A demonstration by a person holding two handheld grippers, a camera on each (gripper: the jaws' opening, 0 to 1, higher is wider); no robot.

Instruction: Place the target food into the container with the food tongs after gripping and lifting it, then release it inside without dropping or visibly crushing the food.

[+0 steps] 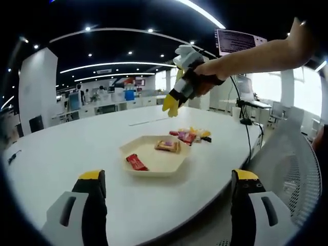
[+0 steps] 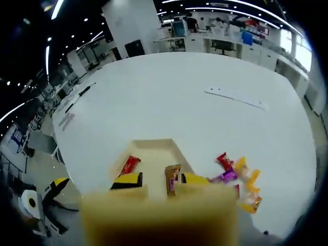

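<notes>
A person is standing at a large white table (image 1: pixel 77 148), holding a gripper in each hand. In the left gripper view, the left gripper (image 1: pixel 166 197) is resting low at six o'clock with its jaws spread wide and nothing between them. At one o'clock, the right gripper (image 1: pixel 171 105) is hanging in the air above the table, yellow tips pointing down; whether it is gripping anything, I cannot tell.

A pale hexagonal tray (image 1: pixel 177 166) is sitting mid-table, holding a red-wrapped bar (image 1: pixel 136 162) and a brown-wrapped snack (image 1: pixel 167 145). Just beyond the tray, at one o'clock from it, a small heap of wrapped sweets (image 1: pixel 190 135) is lying on the bare table.

In the right gripper view, a pale blurred block is covering the bottom, and the heap (image 2: pixel 238 182) is lying at four o'clock, beside the tray (image 2: pixel 154 148).

Which sweet is the target is unclear. Doing this well probably means lowering squarely over one sweet, closing gently, lifting clear, and letting go low inside the tray.
</notes>
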